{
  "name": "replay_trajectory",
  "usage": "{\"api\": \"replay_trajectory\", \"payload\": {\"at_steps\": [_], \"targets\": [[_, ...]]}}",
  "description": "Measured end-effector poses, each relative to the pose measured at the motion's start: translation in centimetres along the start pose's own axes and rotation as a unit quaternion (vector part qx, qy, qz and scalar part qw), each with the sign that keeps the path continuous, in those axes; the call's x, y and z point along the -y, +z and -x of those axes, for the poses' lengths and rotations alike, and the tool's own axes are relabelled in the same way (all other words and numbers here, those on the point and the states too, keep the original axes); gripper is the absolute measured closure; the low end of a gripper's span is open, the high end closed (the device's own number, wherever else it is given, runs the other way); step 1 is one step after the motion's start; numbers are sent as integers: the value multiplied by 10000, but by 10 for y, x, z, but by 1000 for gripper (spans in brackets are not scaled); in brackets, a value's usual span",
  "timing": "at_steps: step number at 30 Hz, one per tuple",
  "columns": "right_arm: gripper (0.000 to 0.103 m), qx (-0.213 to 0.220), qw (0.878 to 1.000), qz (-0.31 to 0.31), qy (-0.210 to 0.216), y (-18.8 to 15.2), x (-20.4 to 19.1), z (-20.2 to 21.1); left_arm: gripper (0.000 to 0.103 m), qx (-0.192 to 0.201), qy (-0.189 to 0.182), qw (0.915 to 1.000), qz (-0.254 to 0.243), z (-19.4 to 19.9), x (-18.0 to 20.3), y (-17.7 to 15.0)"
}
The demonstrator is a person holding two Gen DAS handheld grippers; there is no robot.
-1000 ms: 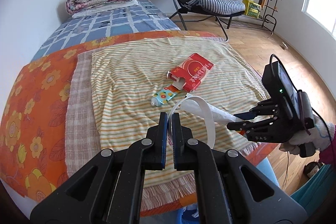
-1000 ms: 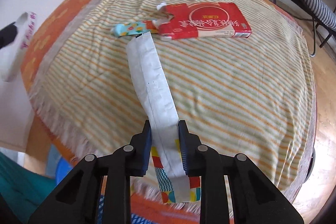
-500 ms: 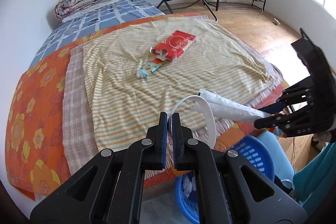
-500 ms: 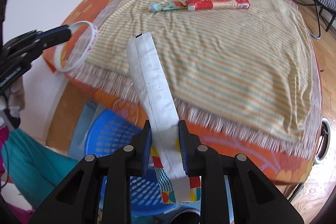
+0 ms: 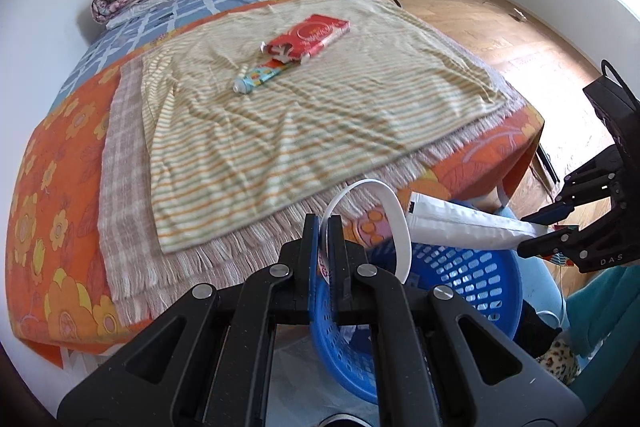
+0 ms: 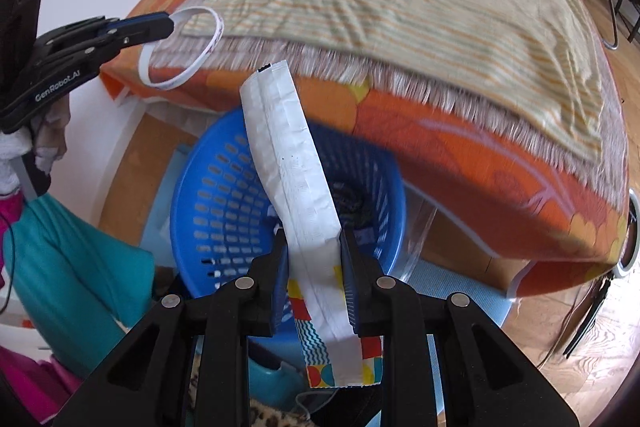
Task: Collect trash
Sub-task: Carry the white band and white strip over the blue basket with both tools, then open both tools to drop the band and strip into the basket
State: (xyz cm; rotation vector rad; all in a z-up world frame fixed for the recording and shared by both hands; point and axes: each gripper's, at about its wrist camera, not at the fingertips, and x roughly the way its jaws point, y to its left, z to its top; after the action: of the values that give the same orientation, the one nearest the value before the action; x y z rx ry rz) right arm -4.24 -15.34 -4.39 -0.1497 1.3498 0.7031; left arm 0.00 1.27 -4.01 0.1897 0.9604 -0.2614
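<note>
Carrying step: left claw (image 5: 324, 227) pinching a ring (image 5: 394, 219), right claw (image 6: 314, 263) pinching a wrapper (image 6: 292, 167), both over the basket (image 6: 224, 195). Next, probably: spread both.

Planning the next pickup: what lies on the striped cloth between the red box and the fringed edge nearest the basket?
Only the small tube, right beside the red box; the striped cloth is otherwise bare, per the left wrist view.
</note>
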Motion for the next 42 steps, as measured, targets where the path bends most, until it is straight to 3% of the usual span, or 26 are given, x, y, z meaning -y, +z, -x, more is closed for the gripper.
{"api": "replay_trajectory", "payload": {"at_steps": [10, 35, 39, 42], "targets": [[81, -440, 9990, -48, -12, -24, -3, -29, 101, -431, -80, 9990, -107, -25, 16, -29], [78, -735, 9963, -389, 204, -24, 2, -48, 100, -905, -315, 9945, -427, -51, 52, -50], [78, -698, 9963, -425, 267, -22, 2, -47, 90, -932, -320, 9940, -471, -53, 56, -51], [77, -659, 9967, -420, 237, -20, 0, -46, 65, -876, -310, 9944, -509, -52, 58, -51]]}}
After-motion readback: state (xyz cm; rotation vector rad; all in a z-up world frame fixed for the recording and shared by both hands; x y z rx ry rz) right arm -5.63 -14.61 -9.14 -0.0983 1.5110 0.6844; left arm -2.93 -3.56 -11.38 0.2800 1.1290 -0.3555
